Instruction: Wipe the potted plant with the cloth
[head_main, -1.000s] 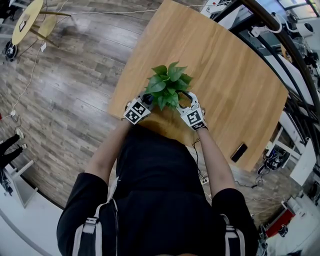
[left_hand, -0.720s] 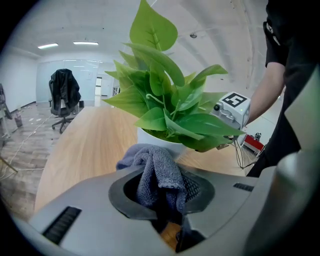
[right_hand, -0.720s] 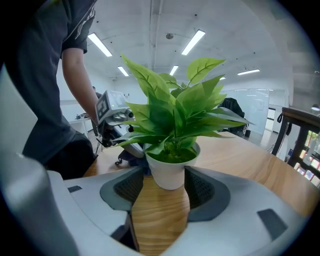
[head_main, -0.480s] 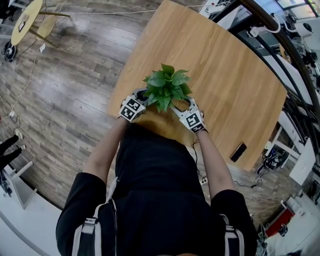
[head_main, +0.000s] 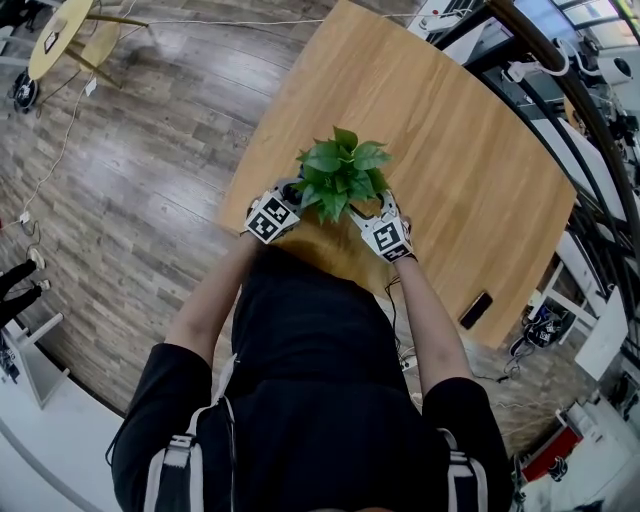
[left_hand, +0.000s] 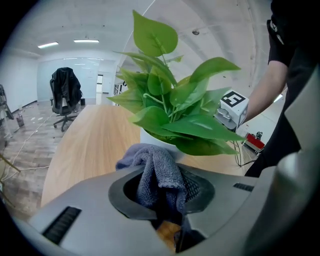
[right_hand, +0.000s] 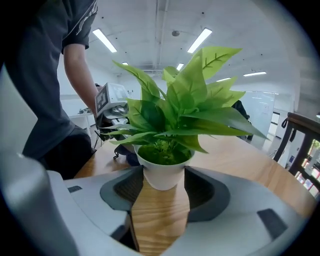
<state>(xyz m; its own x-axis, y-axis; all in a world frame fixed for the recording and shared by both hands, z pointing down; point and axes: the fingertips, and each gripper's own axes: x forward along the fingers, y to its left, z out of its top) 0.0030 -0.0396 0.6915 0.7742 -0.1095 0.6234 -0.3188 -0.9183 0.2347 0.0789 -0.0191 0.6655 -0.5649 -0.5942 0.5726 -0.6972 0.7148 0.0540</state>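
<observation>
A small green plant (head_main: 343, 168) in a white pot (right_hand: 162, 171) stands near the front edge of the wooden table (head_main: 450, 130). My right gripper (head_main: 372, 203) is at the plant's right side, and its jaws press on both sides of the pot's base (right_hand: 161, 186). My left gripper (head_main: 293, 196) sits at the plant's left, shut on a grey-blue cloth (left_hand: 159, 172). The cloth bunches out of the jaws just below the lowest leaves (left_hand: 200, 131) and close to the pot. In the head view the leaves hide the pot.
A dark phone (head_main: 476, 308) lies on the table's right front part. A black railing (head_main: 575, 80) curves past the table's far right side. A small round table (head_main: 58, 35) stands on the wood floor at the upper left, and an office chair (left_hand: 65, 94) further off.
The left gripper with the cloth drifted slightly left, then back toward the plant. The plant and right gripper have barely moved.
</observation>
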